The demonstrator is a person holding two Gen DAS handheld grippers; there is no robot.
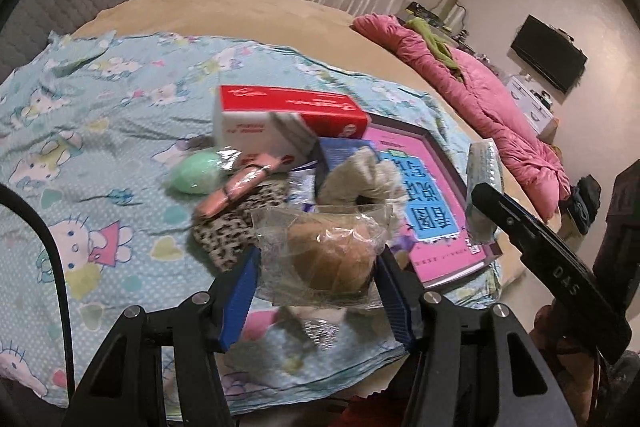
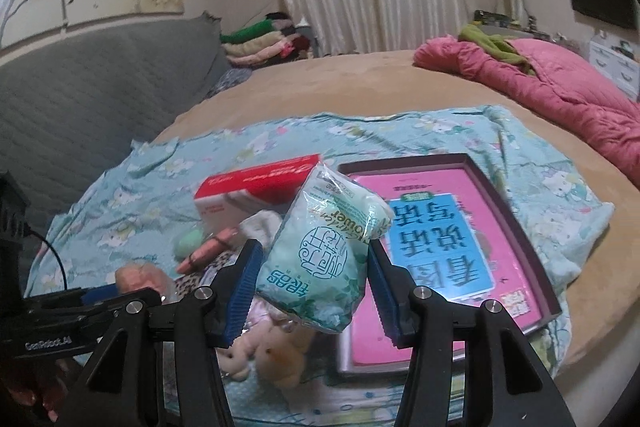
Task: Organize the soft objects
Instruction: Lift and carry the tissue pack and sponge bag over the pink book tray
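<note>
Crinkly clear-wrapped brown bun (image 1: 328, 255); mint-green, floral-printed soft tissue pack (image 2: 320, 259).

We see left claw (image 1: 316, 267): black angular frame, triangular cut-outs, silver round screws at pivots, ribbed blue pads (image 1: 236, 303). Right claw (image 2: 314, 291) built same (blue ribbed pads, silver screws). Black side bar of left tool carries white "GenRobot.AI" lettering; thin black cable (image 2: 56, 263) loops off it.
</note>
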